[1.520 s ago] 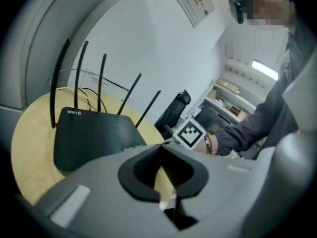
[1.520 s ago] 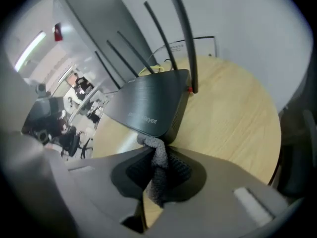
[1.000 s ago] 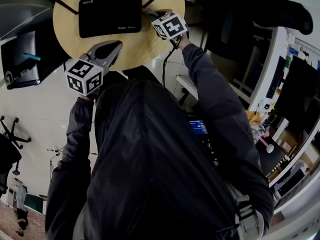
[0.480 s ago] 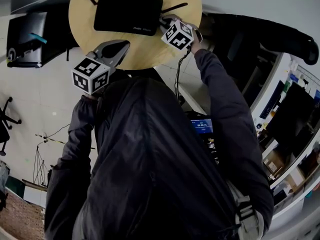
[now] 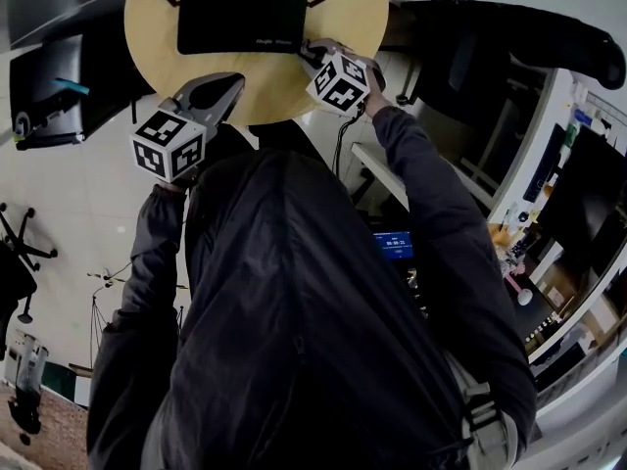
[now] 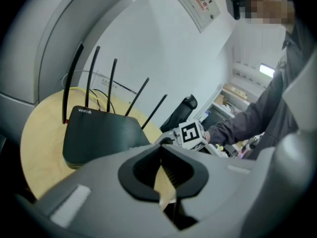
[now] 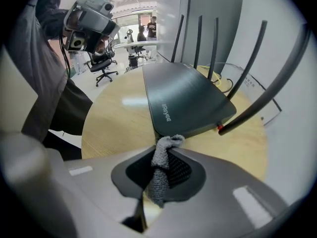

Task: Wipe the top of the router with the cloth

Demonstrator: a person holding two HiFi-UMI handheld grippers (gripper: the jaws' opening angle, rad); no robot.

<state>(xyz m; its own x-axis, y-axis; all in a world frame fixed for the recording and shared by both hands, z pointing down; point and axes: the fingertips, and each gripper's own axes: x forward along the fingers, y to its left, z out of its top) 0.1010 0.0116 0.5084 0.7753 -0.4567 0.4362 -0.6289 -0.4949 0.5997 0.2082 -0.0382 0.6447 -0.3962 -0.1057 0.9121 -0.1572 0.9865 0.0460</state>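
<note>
A black router (image 5: 240, 13) with several upright antennas lies on the round wooden table (image 5: 348, 18). My right gripper (image 5: 312, 55) sits at the router's near right corner, shut on a grey cloth (image 7: 159, 170). In the right gripper view the right gripper (image 7: 166, 145) holds the cloth's top end against the front edge of the router (image 7: 183, 95). My left gripper (image 5: 220, 91) hovers over the table's near edge, left of the other, with its jaws together and nothing in them. In the left gripper view the left gripper (image 6: 161, 150) points at the router (image 6: 99, 138).
A black cable (image 5: 340, 145) hangs down from the table edge. A dark monitor (image 5: 49, 86) stands to the left. Desks with screens and clutter (image 5: 549, 243) fill the right side. An office chair (image 7: 101, 63) and distant people show beyond the table.
The right gripper with the cloth has closed in on the router's near right corner. The left gripper holds about the same spot by the table edge. The head view has shifted slightly.
</note>
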